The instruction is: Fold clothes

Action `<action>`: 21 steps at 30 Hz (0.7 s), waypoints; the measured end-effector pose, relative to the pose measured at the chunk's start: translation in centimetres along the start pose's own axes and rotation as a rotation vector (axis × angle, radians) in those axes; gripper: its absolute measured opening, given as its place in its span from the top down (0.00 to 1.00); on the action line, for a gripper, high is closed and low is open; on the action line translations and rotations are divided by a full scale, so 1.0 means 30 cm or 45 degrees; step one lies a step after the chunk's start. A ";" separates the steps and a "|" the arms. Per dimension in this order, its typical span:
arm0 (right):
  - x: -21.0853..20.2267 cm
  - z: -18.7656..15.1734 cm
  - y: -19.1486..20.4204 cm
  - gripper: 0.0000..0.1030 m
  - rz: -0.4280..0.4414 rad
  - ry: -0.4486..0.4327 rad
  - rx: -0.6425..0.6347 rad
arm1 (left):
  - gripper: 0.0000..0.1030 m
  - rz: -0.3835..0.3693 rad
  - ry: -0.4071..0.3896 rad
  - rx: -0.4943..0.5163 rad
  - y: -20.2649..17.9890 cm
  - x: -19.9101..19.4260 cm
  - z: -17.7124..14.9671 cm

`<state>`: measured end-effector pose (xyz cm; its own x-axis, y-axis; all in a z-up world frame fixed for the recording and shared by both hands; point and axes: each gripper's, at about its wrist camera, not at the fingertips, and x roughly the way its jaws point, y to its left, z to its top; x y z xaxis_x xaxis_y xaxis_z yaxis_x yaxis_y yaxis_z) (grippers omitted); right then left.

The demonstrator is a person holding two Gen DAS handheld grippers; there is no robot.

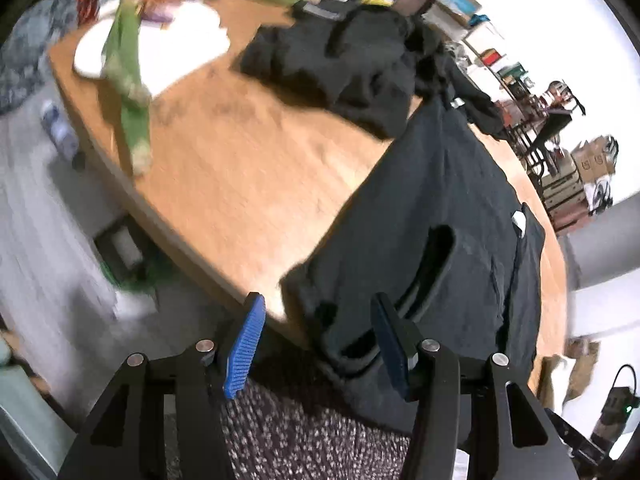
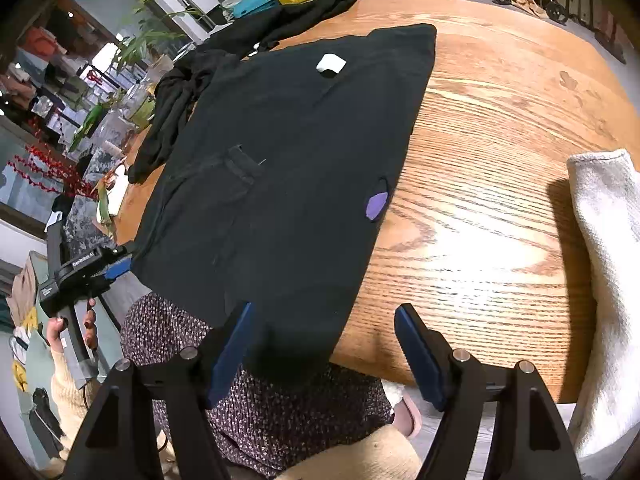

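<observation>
Two grippers, both with black frames and blue ribbed pads. Left gripper [image 1: 318, 334]: jaws apart, nothing between the pads, poised over the near edge of the table where the garment's corner hangs off. Right gripper [image 2: 322, 344]: jaws wide apart, also gripping nothing, hovering above the garment's near hem at the table edge. One black garment [image 2: 288, 152] lies spread flat on the round wooden table [image 2: 500, 128], fabric matte and smooth, with a small white tag [image 2: 331, 65] near its far end, a purple patch [image 2: 377, 205] showing at its right edge, and a stitched loop or pocket flap near the middle; its near edge droops over the table rim toward the person's lap. A second heap, one crumpled pile of black clothes [image 1: 348, 64], sits beyond it, rumpled and bunched, just beside the flat garment. One white towel-like cloth [image 2: 608, 264], nubby texture, drapes at the table's right side. One white plate-shaped object [image 1: 156, 52] sits at the far left in the left wrist view, blurred, with green leaves [image 1: 128, 80] across it. Table top is oak-like, strong grain, glossy. Person's speckled knit skirt [image 2: 288, 412] fills the space below the jaws; one hand [image 2: 72, 328] grips the other tool's handle.
</observation>
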<state>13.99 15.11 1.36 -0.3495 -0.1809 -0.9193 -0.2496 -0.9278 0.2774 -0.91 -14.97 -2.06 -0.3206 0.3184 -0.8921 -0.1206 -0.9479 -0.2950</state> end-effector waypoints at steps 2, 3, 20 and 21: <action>0.010 -0.002 0.000 0.26 0.005 0.013 -0.007 | 0.45 0.028 -0.013 0.059 -0.036 -0.009 0.013; 0.011 -0.004 0.000 0.26 0.009 0.017 -0.012 | 0.45 0.066 0.016 0.093 -0.056 0.005 0.024; 0.037 -0.025 0.013 0.29 0.107 0.020 -0.040 | 0.89 0.028 0.231 0.091 -0.090 0.064 0.061; 0.052 -0.013 0.051 0.29 0.114 0.034 -0.087 | 0.89 0.009 0.218 0.097 -0.097 0.051 0.061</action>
<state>13.43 13.28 0.25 -0.3436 -0.2721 -0.8988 -0.1558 -0.9273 0.3402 -2.78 -11.69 -1.95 -0.1577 0.2984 -0.9413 -0.1920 -0.9443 -0.2671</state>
